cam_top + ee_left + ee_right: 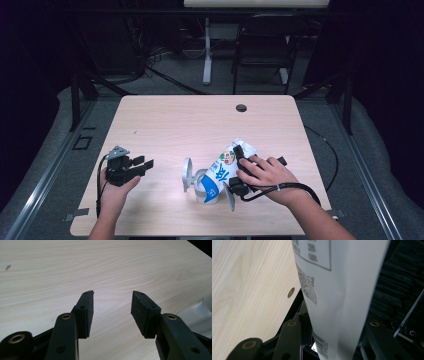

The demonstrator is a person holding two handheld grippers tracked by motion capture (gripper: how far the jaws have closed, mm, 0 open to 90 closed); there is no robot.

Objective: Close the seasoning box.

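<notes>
Clamped across a white pouch, the right gripper holds it between its jaws, which press its flat sides. That pouch lies tilted on the wooden table; its long axis runs from its low end near the front edge, up and away to the right, toward the cable hole. A silvery holder stands just left of the low end. Well apart at the left, the left gripper hangs with jaws spread over bare wood.
</notes>
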